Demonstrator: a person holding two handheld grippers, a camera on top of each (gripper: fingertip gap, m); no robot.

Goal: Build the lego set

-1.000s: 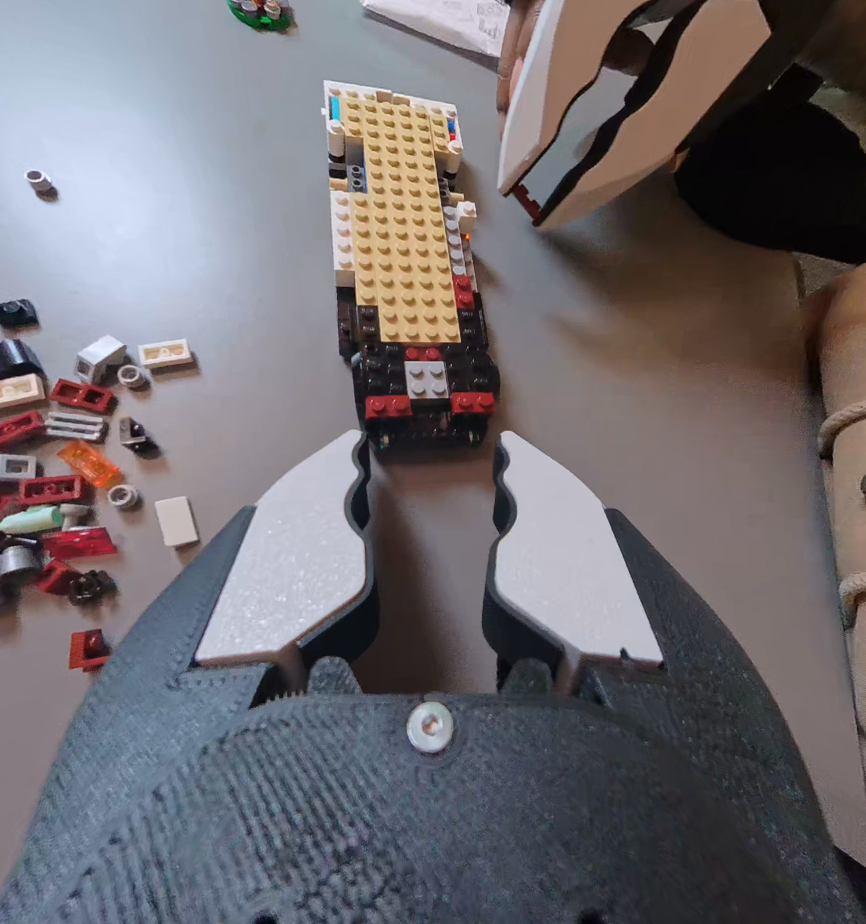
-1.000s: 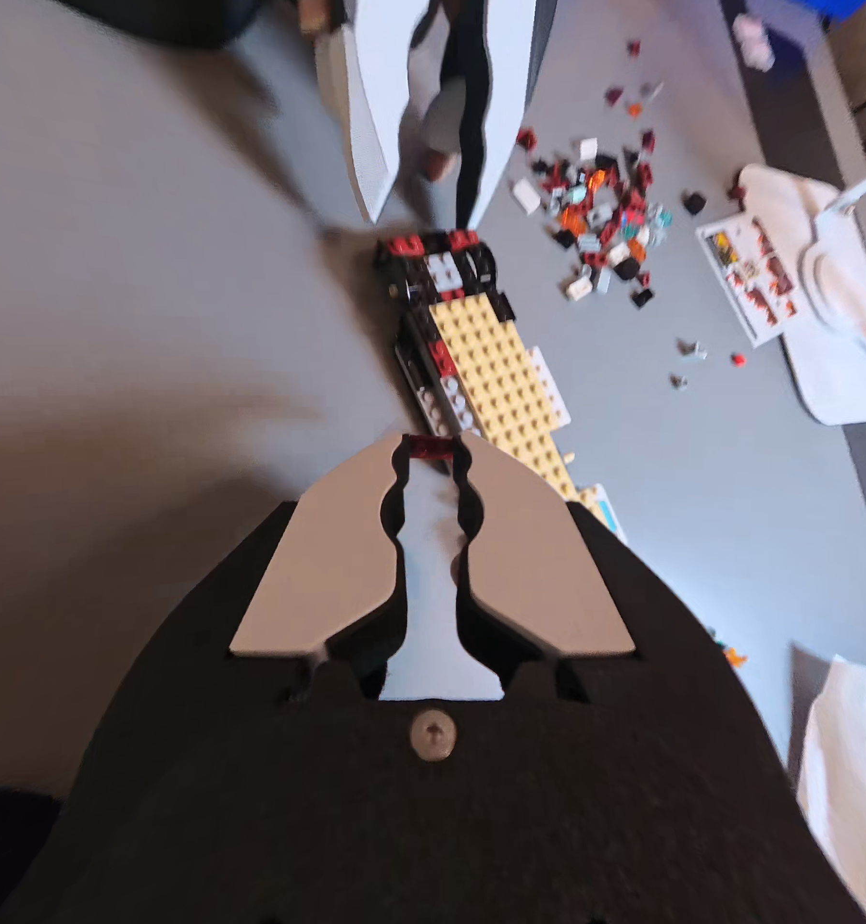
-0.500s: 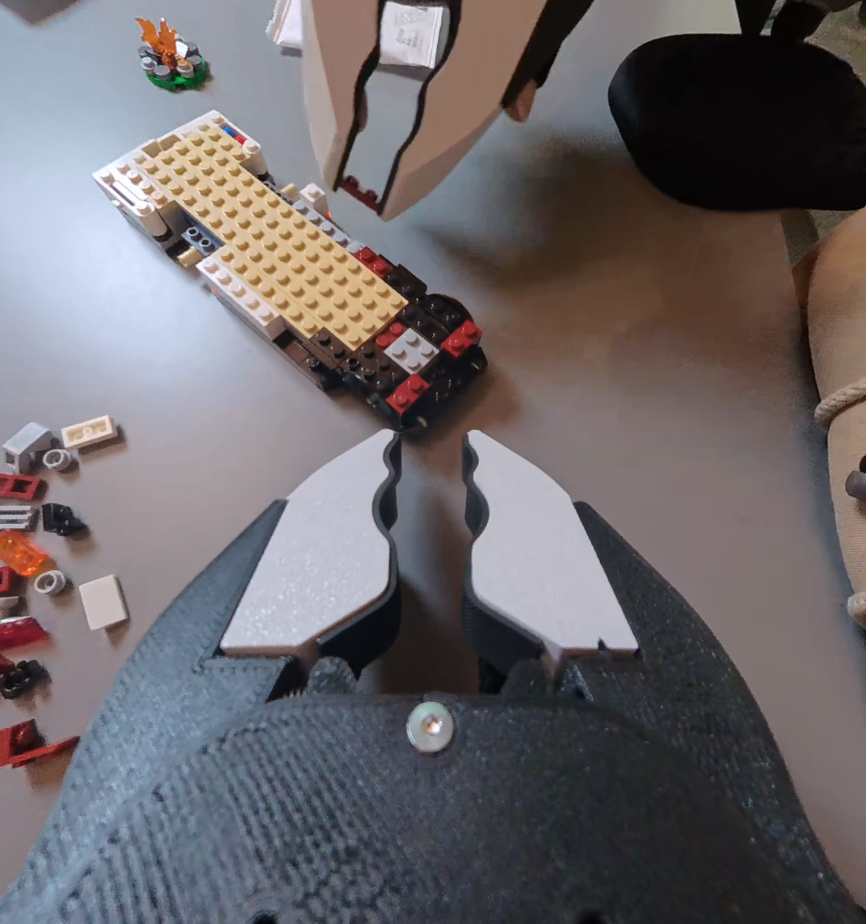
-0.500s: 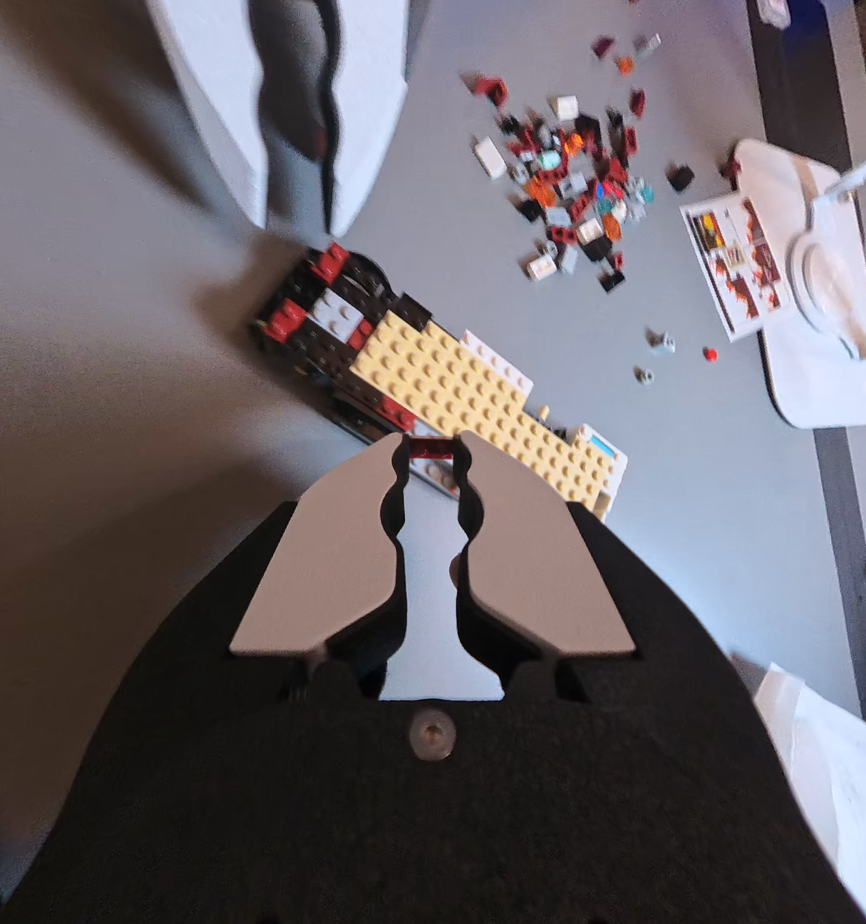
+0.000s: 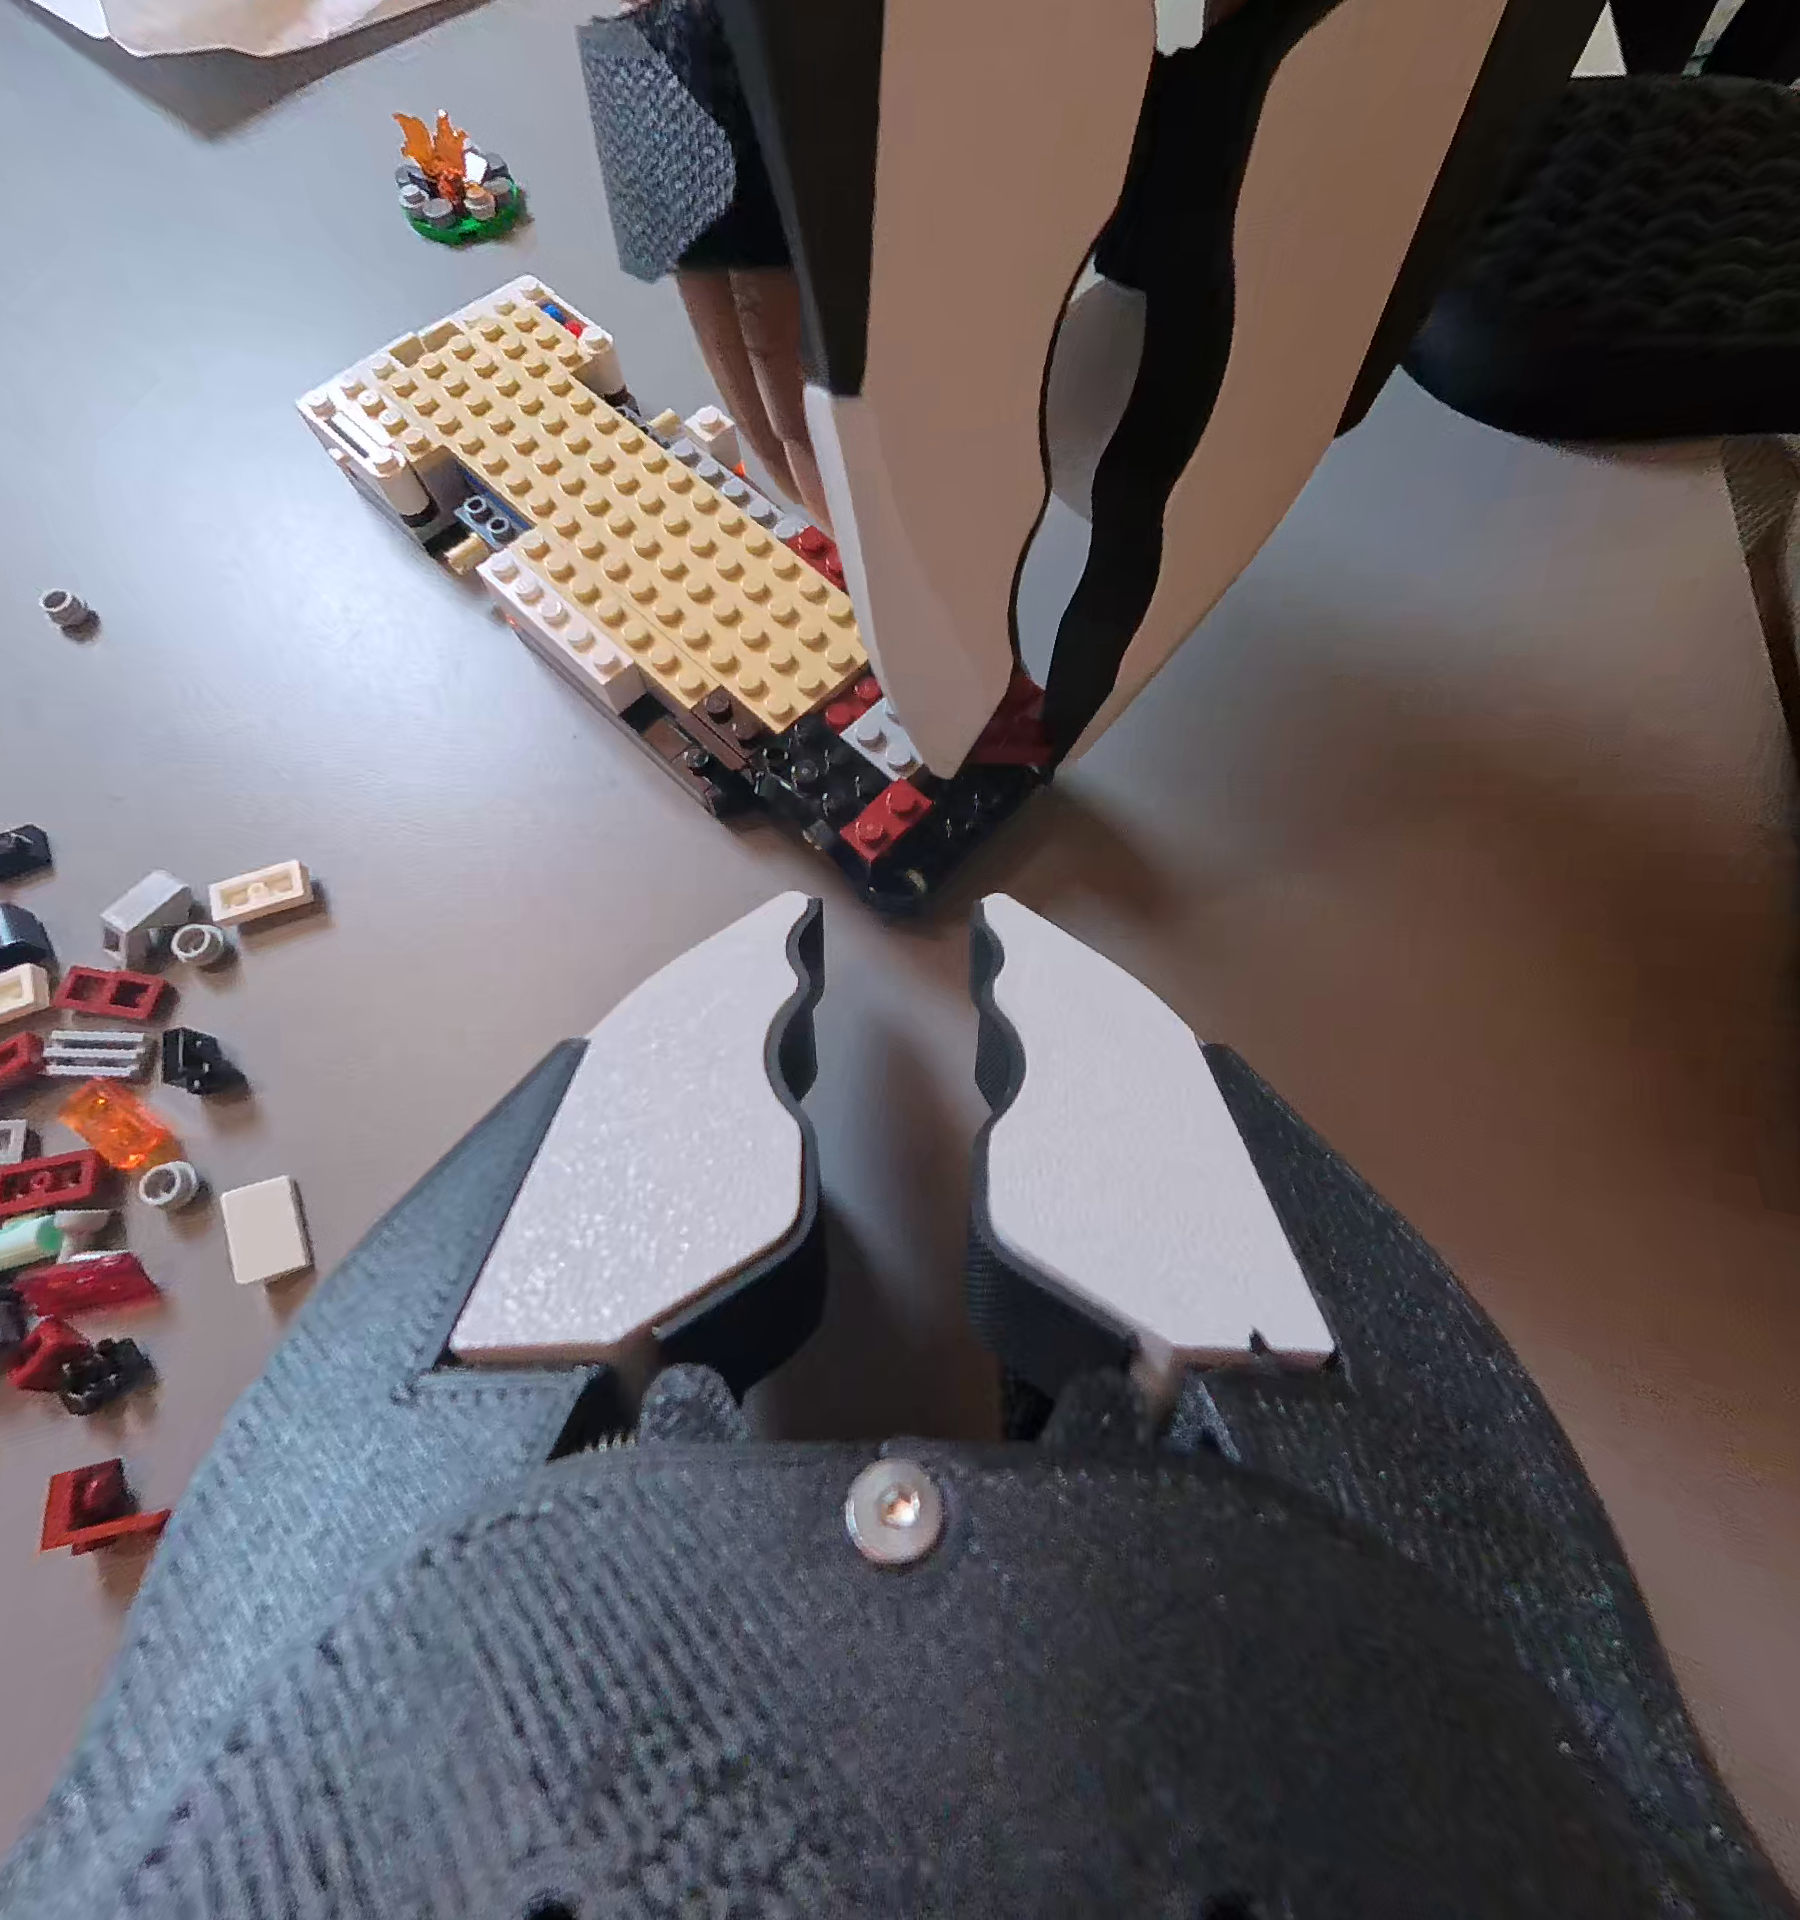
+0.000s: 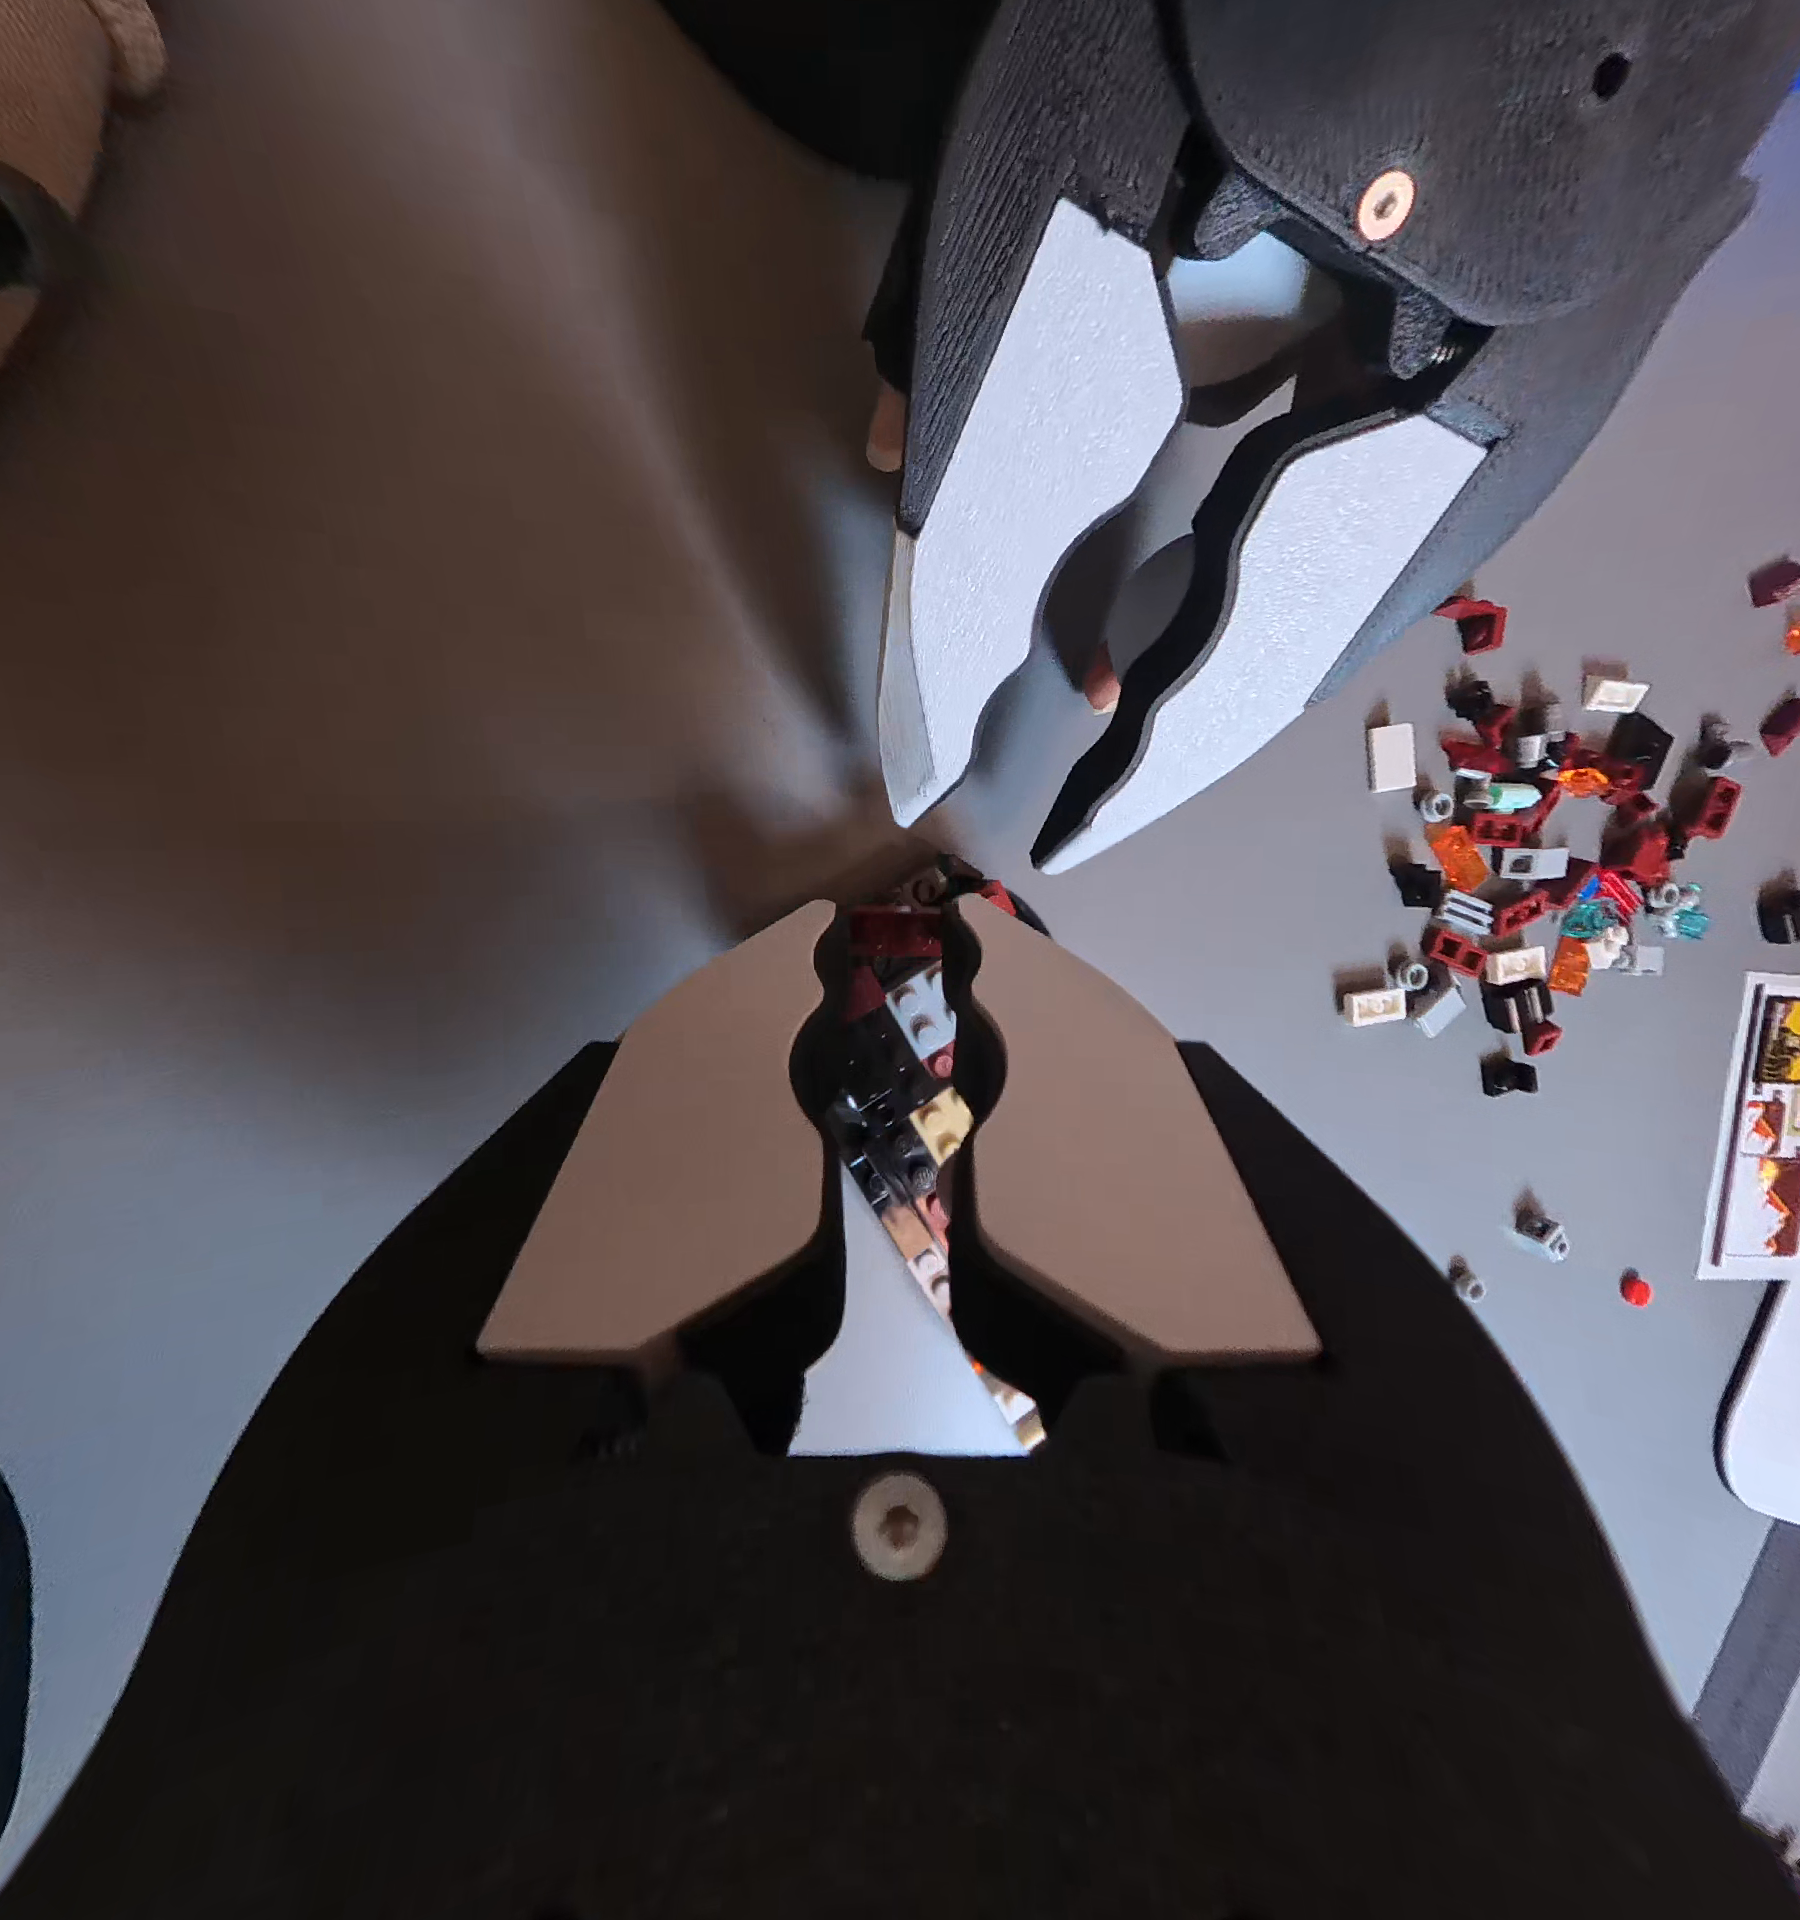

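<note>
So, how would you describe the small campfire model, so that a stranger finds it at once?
Start at the long tan brick model on the grey table. Beyond its white far end stands the campfire model, alone. Only it has a round green base and clear orange flames.

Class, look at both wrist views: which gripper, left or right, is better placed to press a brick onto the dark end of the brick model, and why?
Probably the right gripper: its pads pinch a dark red brick and its tips sit on the brick model, at the dark end. The left gripper is open, holds nothing, and stops short of the model.
</note>
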